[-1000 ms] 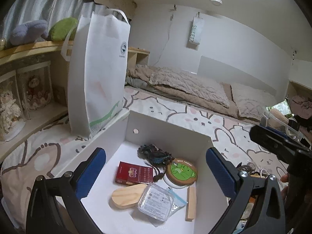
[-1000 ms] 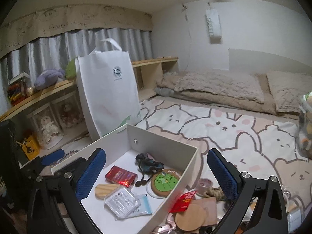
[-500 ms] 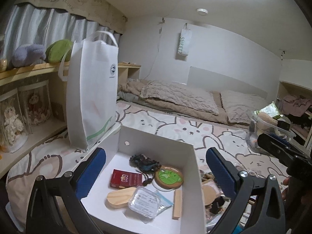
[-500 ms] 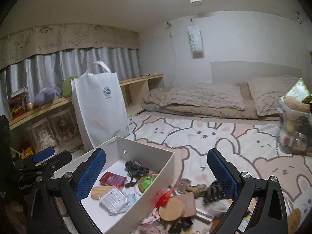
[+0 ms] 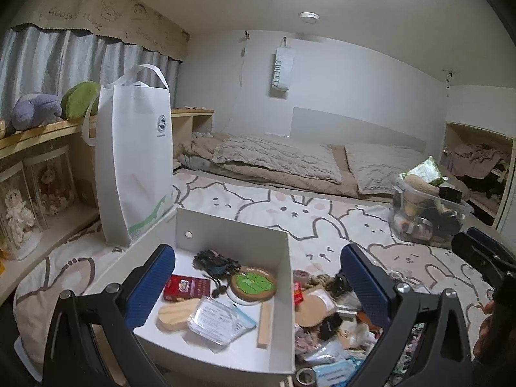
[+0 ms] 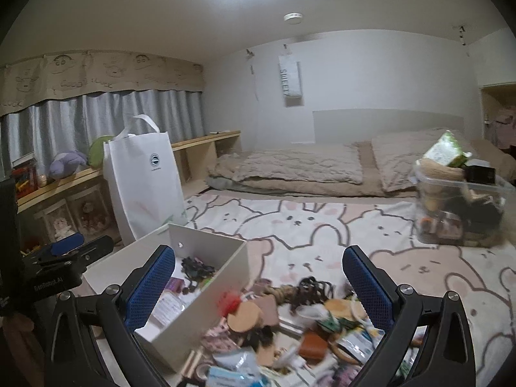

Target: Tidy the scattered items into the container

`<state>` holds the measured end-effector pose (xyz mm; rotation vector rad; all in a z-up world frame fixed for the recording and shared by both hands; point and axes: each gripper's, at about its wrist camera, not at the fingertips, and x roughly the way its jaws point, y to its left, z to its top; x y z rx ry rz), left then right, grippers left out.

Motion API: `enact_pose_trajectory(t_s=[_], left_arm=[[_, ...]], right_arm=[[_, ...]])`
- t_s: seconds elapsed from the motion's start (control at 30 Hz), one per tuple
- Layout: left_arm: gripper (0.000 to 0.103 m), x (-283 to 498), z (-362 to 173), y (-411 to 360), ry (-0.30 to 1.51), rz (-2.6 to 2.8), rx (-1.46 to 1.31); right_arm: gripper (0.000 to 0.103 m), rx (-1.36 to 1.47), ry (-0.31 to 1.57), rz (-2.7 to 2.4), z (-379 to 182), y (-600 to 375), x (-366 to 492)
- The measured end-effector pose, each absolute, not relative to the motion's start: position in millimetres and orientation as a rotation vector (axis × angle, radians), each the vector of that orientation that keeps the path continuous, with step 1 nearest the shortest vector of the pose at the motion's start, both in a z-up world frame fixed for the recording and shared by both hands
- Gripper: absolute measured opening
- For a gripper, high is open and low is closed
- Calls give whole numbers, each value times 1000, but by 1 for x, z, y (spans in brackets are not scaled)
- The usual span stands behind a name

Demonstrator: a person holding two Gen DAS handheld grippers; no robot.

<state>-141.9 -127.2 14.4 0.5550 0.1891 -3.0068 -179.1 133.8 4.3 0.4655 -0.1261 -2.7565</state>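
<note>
A white open box (image 5: 232,232) (image 6: 209,245) sits on the cartoon-print bedspread. It holds a red pack (image 5: 185,287), a green round coaster (image 5: 254,283), a dark bead string (image 5: 214,261), a wooden piece (image 5: 175,314), a clear case (image 5: 219,319) and a wood stick (image 5: 263,325). A pile of scattered small items (image 6: 290,332) (image 5: 329,316) lies just right of the box. My left gripper (image 5: 258,287) hangs open and empty above the box. My right gripper (image 6: 258,287) hangs open and empty above the pile and the box's right wall.
A tall white tote bag (image 5: 135,161) stands behind the box on the left. A clear tub full of things (image 5: 429,213) (image 6: 461,206) sits at the right. A wooden shelf with plush toys (image 5: 48,113) runs along the left. Pillows and blanket (image 5: 277,158) lie at the back.
Both grippers have pulled back and risen, so the box looks smaller and the pile beside it has come into view. Both stay open and empty.
</note>
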Motion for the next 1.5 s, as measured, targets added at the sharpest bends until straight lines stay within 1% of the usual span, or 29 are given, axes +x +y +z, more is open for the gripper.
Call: enact_pose_trajectory(t_s=[0.37,0.53,0.63,1.2,1.37,1.5], left_arm=[[103,-105,-6,-100,166,-3002,609],[103,-86,-12,-99,228,-3011,586],[103,-77,-16,-98,233,-3014,584],[103,-31,-24,-85,148,-2999,580],[103,-24,-25,-76,70,-2990,576],[103,-19,-25,-72,51,-3000,568]], right_arm=[[103,518,-125,-2765,-16,157,-136],[103,529,-122,-2786,-20,167,-118],[103,532,-132,-2796,-21,173,-105],[103,545,-96,-2843,-40,181,-63],[103,551,-120,-2852,-46,185,-56],[103,547,-116,-2870,-48,186,-52]])
